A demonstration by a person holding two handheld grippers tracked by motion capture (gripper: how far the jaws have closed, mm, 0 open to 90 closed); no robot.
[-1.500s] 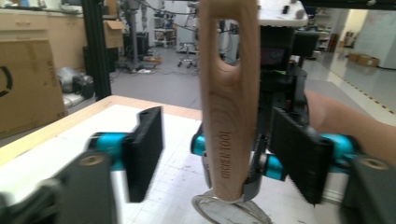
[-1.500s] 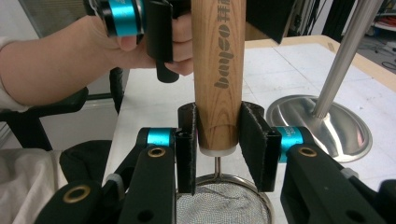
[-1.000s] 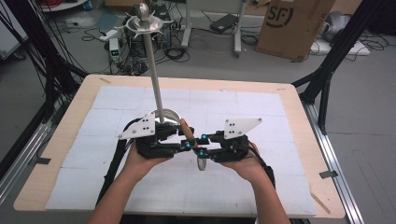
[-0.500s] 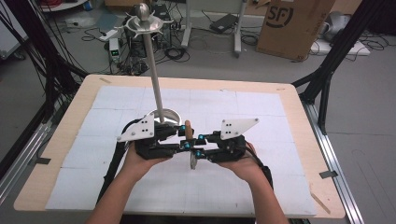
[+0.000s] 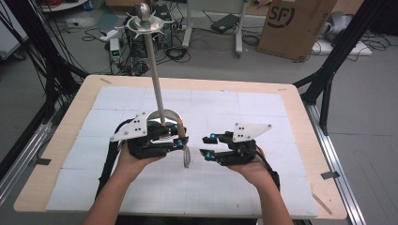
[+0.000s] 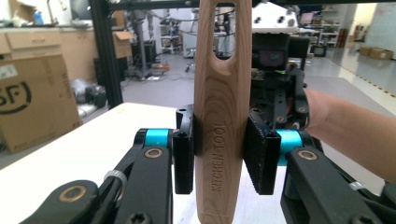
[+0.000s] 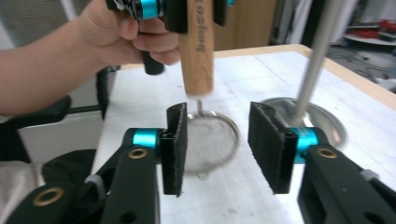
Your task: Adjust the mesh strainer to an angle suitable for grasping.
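Right gripper (image 5: 210, 146): hovering near the tabletop's (image 5: 291, 187) front edge, pointing left, jaws standing apart around nothing. Left gripper (image 5: 180, 142): facing it, clamping the strainer's wooden handle (image 6: 220, 116) upright, mesh bowl (image 7: 210, 140) hanging low. Beyond: metal stand (image 5: 162, 117) rising mid-table.

My left gripper (image 6: 219, 156) is clamping a handle (image 6: 220, 116) of pale wood — smooth, matt, grain showing. Its strainer bowl (image 7: 210, 142) is looking like fine metal mesh, though blurred. My right gripper's (image 7: 218, 147) pads (image 7: 176, 147) are showing black and rough. The stand (image 5: 156, 79) is gleaming — polished metal. The table (image 5: 291, 91) edge is showing bare wood.
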